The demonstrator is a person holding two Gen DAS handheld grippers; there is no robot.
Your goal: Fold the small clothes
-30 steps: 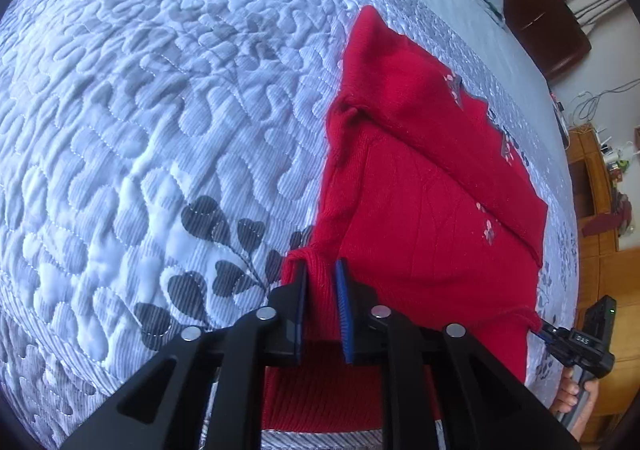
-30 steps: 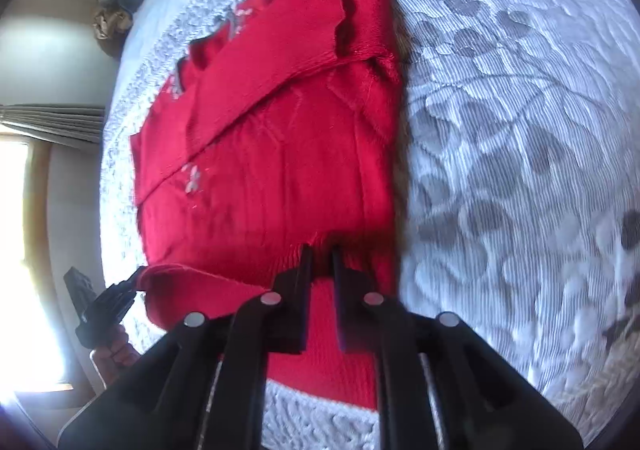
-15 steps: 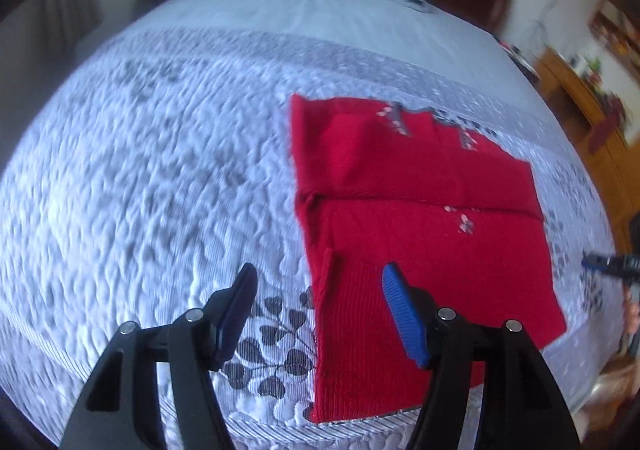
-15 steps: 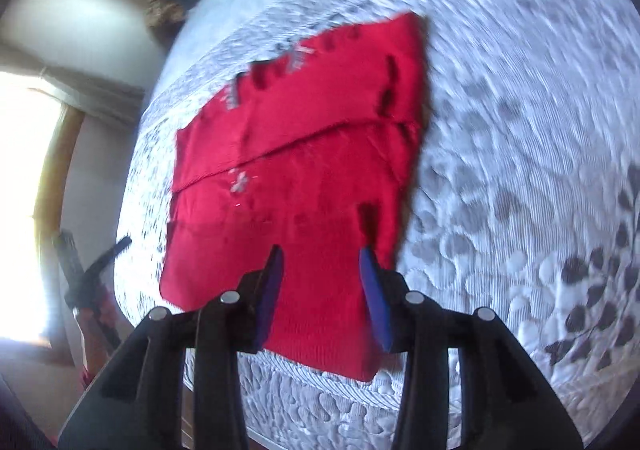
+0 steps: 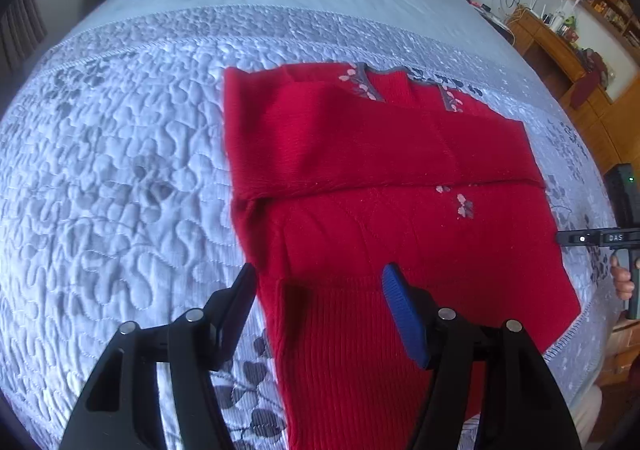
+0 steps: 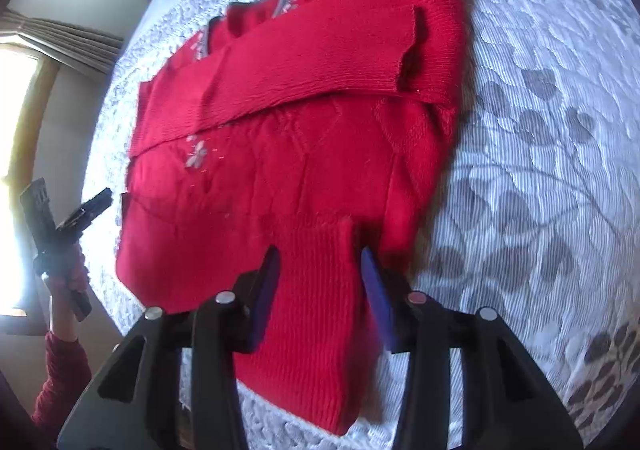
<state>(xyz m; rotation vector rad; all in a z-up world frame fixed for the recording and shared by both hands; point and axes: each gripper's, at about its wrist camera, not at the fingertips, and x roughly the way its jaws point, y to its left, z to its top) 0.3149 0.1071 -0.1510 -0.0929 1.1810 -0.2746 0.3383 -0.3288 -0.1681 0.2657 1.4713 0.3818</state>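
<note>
Left gripper (image 5: 320,290): jaws stand wide apart, gripping nothing. They hang above the near left corner of the red sweater (image 5: 380,218); the left finger sits over the quilt (image 5: 120,170) just outside the garment's left edge, the blue-padded right finger over the ribbed hem band. Cloth lies below the gap, not pinched between the pads.

Right gripper (image 6: 318,274): jaws are opening, partly spread. The ribbed hem of the sweater (image 6: 300,154) shows in the gap between the two fingers, but the pads do not press on it; the cloth lies flat beneath.

Sweater: spread flat on the quilted bed cover, folded, with one sleeve laid straight across the chest from side to side. Grey trim with small pink flowers at the neckline on the far side; another small flower motif on the body. The hem end is nearest both grippers, the neckline farthest.

Quilt: pale, stitched in looping shapes, with dark leaf prints near the grippers.

Further out: each wrist view catches the other gripper at the sweater's opposite side edge, held by a hand (image 6: 74,274) in a red sleeve (image 6: 60,374). Wooden furniture (image 5: 560,50) stands beyond the bed in the left view.
</note>
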